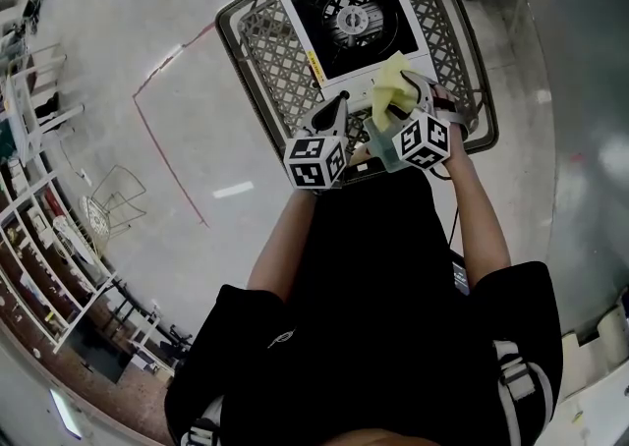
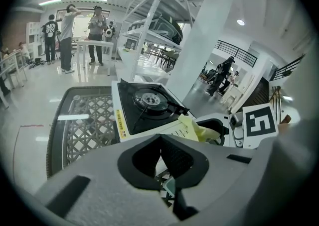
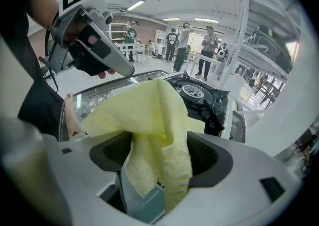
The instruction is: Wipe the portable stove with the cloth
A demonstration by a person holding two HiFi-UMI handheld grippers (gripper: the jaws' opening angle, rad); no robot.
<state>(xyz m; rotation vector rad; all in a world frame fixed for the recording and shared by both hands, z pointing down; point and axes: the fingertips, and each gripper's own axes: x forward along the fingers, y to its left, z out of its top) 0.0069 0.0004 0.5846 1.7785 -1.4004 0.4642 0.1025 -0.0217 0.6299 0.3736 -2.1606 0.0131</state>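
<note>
While the right gripper point(image 3: 158, 158) pinches the cloth point(image 3: 149, 105) by the yellow-labelled stove point(image 1: 354, 22), the left gripper point(image 2: 160, 145) has closed jaws.

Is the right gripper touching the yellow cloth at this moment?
Touching. The right gripper view shows the yellow cloth pinched between the jaws of the right gripper, with its loose folds spreading above them.

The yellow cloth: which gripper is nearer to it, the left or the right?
Right. The right gripper is shut on the cloth itself. The left gripper, shut and empty, is beside it to the left, not touching the cloth.
</note>
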